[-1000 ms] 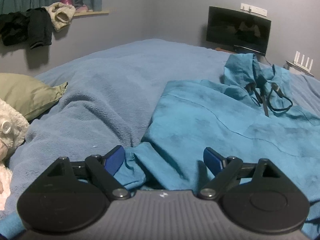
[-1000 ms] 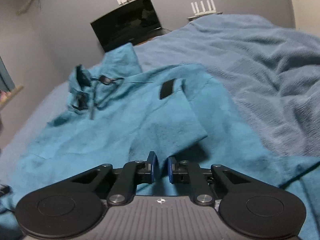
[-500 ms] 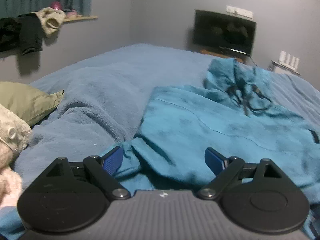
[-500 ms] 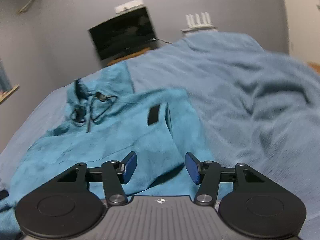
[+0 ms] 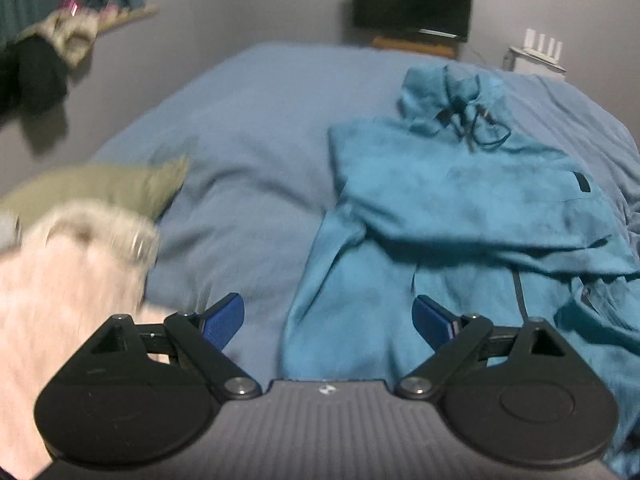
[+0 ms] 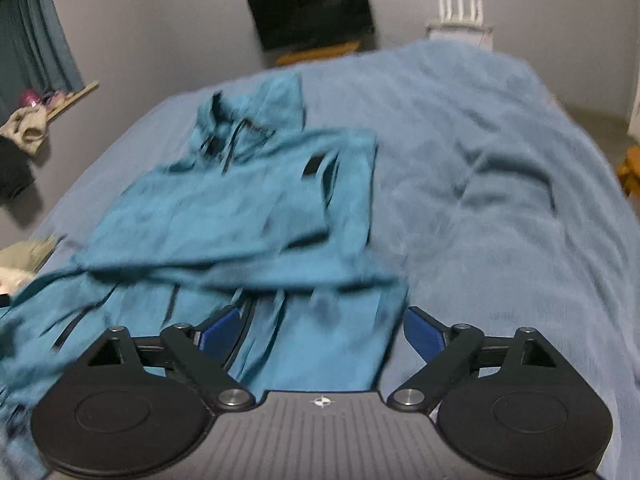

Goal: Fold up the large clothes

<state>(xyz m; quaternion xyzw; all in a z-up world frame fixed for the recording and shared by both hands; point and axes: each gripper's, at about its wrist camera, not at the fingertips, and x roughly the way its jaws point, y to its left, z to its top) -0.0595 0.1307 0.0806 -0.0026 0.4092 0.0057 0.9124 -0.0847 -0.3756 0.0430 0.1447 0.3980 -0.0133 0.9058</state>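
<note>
A teal hooded jacket (image 5: pixel 448 200) lies on the blue bed, hood and drawstrings toward the far wall, its upper part folded over the lower part. It also shows in the right wrist view (image 6: pixel 240 216). My left gripper (image 5: pixel 328 320) is open and empty, raised above the jacket's near left hem. My right gripper (image 6: pixel 322 330) is open and empty, raised above the near right part of the jacket.
A blue fleece blanket (image 6: pixel 480 184) covers the bed. An olive pillow (image 5: pixel 100 192) and a pale plush item (image 5: pixel 68 272) lie at the left. A dark TV (image 5: pixel 412 4) and a white router (image 5: pixel 540 46) stand by the far wall. Clothes (image 5: pixel 36 68) hang at the left wall.
My right gripper opened and let go of the jacket. Both grippers pulled back and rose, so more of the bed and the jacket shows now.
</note>
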